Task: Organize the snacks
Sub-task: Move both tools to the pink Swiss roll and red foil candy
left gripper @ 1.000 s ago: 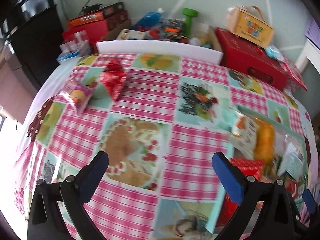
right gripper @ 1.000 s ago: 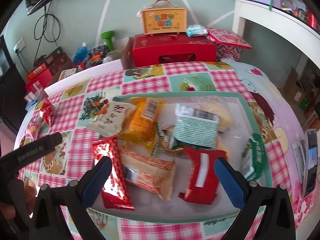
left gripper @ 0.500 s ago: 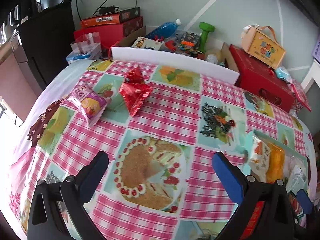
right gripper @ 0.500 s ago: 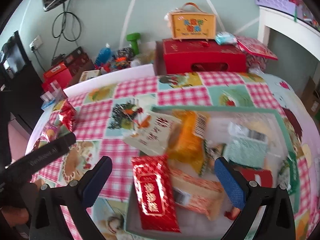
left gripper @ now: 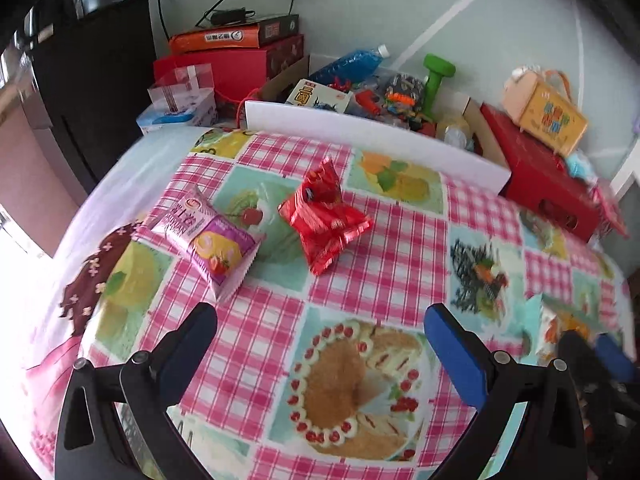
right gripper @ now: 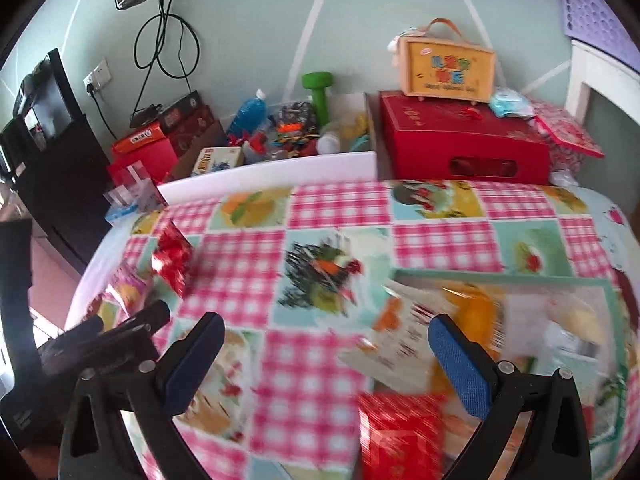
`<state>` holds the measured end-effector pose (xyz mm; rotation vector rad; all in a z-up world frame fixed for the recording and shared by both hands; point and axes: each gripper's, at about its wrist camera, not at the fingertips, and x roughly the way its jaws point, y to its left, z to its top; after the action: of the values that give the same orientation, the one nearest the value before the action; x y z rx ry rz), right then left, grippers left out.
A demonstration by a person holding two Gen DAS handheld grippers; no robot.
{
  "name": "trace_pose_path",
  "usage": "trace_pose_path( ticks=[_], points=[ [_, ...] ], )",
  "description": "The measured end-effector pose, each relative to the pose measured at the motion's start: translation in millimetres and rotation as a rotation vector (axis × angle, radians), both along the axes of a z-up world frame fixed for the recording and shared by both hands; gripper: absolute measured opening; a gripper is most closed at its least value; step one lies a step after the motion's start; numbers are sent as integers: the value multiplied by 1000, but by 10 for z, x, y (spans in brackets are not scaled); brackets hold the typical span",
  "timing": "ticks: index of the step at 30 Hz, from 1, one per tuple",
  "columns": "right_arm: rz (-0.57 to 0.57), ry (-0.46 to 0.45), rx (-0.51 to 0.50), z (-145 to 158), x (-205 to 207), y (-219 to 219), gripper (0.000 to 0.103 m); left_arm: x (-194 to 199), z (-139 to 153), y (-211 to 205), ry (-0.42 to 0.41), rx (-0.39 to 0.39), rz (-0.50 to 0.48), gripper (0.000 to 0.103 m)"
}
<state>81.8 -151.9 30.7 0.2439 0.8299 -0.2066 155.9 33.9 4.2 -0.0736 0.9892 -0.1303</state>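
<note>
Glossy crinkled foil red snack packet (left gripper: 325,216)

The table (left gripper: 248,320) is viewed from above by both wrist cameras, facing the wall; the red packet (left gripper: 324,216) (right gripper: 174,258) is shared.

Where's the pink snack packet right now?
Left wrist view: the pink packet lies on the tablecloth, upper left, just left of the red packet.

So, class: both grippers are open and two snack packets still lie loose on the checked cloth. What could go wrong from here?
1. The red foil packet looks crumpled and puffy; the left gripper might slip off it or crush it.
2. The pink packet lies near the table's left edge; a nudge could push it off.
3. The tray already looks crowded, so added packets may spill over.
</note>
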Motion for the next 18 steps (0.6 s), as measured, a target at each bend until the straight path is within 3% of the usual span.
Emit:
trace_pose_path(
  ticks=[4, 6, 11, 18],
  points=[
    [58, 14, -5, -26, 301, 174, 103, 170, 37, 222, -26, 32, 46, 103],
    [75, 14, 10, -16, 431, 242, 103, 268, 16, 345, 1, 43, 79, 103],
    [106, 36, 79, -12, 761, 426, 101, 531, -89, 748, 92, -34, 188, 103],
    [232, 86, 118, -103, 1230, 789, 85, 776, -226, 996, 169, -107, 257, 103]
  ],
)
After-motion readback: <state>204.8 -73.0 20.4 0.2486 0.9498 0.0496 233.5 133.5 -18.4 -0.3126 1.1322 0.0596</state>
